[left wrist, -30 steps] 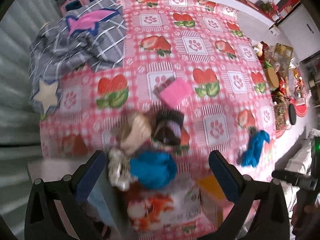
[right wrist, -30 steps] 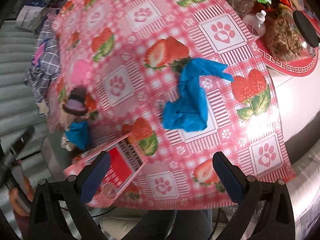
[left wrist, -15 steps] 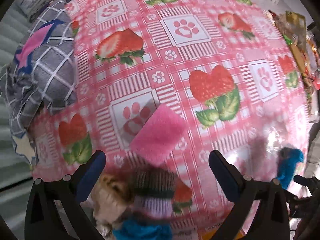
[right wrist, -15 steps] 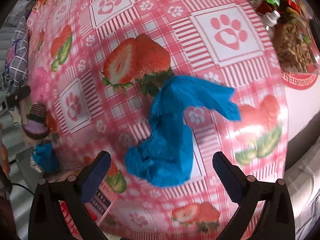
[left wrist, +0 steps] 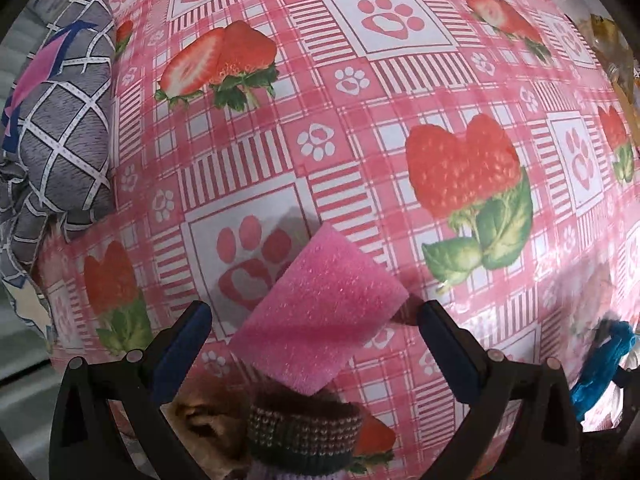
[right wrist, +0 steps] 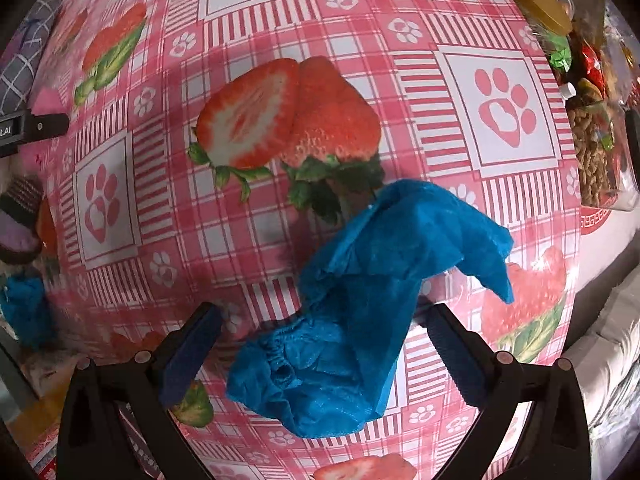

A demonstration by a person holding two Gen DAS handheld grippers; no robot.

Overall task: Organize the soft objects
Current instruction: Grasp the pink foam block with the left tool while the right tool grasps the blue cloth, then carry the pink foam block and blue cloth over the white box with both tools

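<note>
Left claw [left wrist: 314,334]: held wide apart and lowered around the pink sponge [left wrist: 320,314]; its fingers are placed on either side of the sponge, and no contact with it can be made out.
Right claw [right wrist: 322,334]: also spread wide, with the blue cloth [right wrist: 356,312] lying between its fingers; nothing is gripped.
Pink sponge: laid flat on the surface [left wrist: 360,128], partly over a paw print, with one corner turned away from the camera.
Blue cloth: crumpled on the surface [right wrist: 160,200], just below a printed strawberry, with an elastic gathered edge at the near end.
Knitted item [left wrist: 304,428]: striped, seen just beside the near edge of the sponge, next to a tan fluffy thing [left wrist: 208,420].
Grey checked fabric [left wrist: 64,120]: bunched at the left edge of the surface.
Snack packets [right wrist: 592,132]: gathered at the far right side in the right wrist view.
</note>
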